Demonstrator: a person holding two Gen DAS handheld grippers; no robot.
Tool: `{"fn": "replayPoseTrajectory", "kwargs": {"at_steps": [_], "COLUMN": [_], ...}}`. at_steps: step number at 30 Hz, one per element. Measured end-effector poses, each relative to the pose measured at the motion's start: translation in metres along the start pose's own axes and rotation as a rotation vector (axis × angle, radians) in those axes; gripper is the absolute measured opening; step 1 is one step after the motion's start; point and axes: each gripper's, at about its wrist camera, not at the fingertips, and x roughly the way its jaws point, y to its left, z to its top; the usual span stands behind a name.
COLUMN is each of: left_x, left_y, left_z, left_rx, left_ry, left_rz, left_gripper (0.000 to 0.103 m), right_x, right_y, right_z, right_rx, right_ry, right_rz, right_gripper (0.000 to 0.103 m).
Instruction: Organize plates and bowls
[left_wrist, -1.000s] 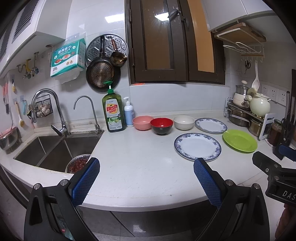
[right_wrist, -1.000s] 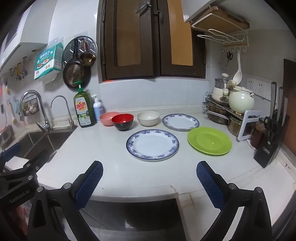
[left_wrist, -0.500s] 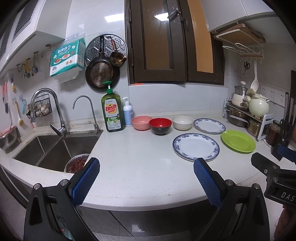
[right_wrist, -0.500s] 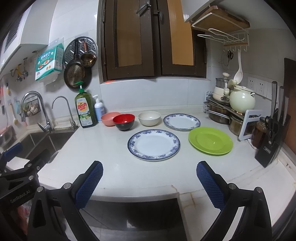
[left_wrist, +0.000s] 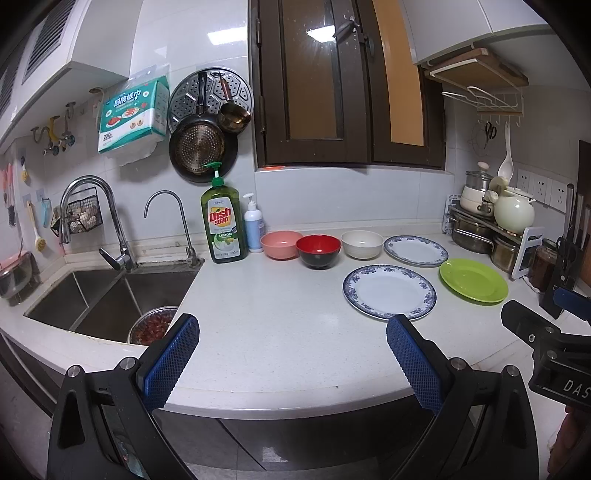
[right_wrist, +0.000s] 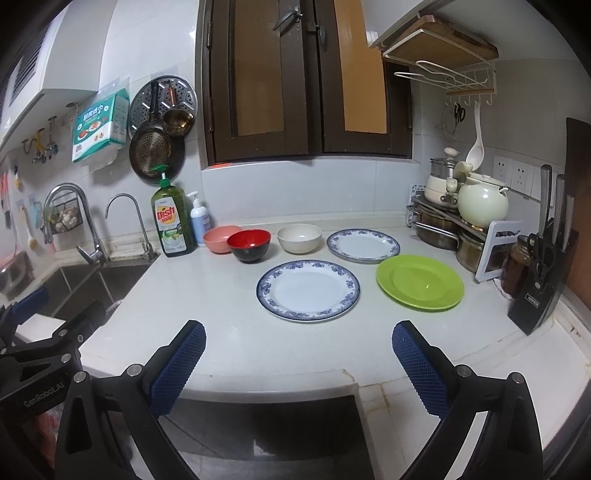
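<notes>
On the white counter (right_wrist: 221, 295) a pink bowl (right_wrist: 218, 238), a red-and-black bowl (right_wrist: 249, 244) and a cream bowl (right_wrist: 299, 237) stand in a row near the wall. Right of them lie a small blue-rimmed plate (right_wrist: 364, 244), a large blue-rimmed plate (right_wrist: 308, 289) in front, and a green plate (right_wrist: 420, 286). The same pieces show in the left wrist view: pink bowl (left_wrist: 280, 243), red bowl (left_wrist: 318, 250), cream bowl (left_wrist: 362, 243), large plate (left_wrist: 389, 291), green plate (left_wrist: 473, 280). My left gripper (left_wrist: 291, 354) and right gripper (right_wrist: 299, 358) hang open and empty at the counter's front edge.
A double sink (left_wrist: 96, 295) with taps lies left, a metal bowl of red food (left_wrist: 153, 325) in it. A dish soap bottle (left_wrist: 223, 221) stands by the bowls. Pots and a kettle on a rack (right_wrist: 465, 218) and a knife block (right_wrist: 543, 288) crowd the right end.
Both grippers have drifted slightly; the dishes sit a little further left in the left view and slightly nearer in the right view. Nothing on the counter has moved.
</notes>
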Motion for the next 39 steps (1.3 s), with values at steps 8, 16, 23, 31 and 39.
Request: {"fn": "replayPoseTrajectory", "kwargs": {"at_steps": [8,16,23,31,39], "left_x": [0.000,0.000,0.002,0.007,0.022], "left_y": [0.000,0.002,0.004,0.011,0.025], "left_z": [0.000,-0.001,-0.001,0.001,0.002], "left_rx": [0.001,0.000,0.000,-0.008,-0.025], "left_ry": [-0.001,-0.001,-0.001,0.005,0.031], "left_rz": [-0.001,-0.002,0.005,0.009,-0.012], "left_gripper": [0.103,0.103,0.103,0.103,0.103], "right_x": [-0.002,-0.003,-0.002,0.002,0.015], "right_y": [0.002,0.002,0.003,0.008,0.018], "right_z": [0.000,0.000,0.001,0.005,0.009], "right_rx": [-0.002,-0.006,-0.010,-0.014,-0.006], "right_ry": [-0.002,-0.004,-0.004,0.007,0.024], "right_rz": [0.001,-0.002,-0.001,0.000,-0.005], "right_gripper": [0.102,0.102,0.102,0.102,0.102]}}
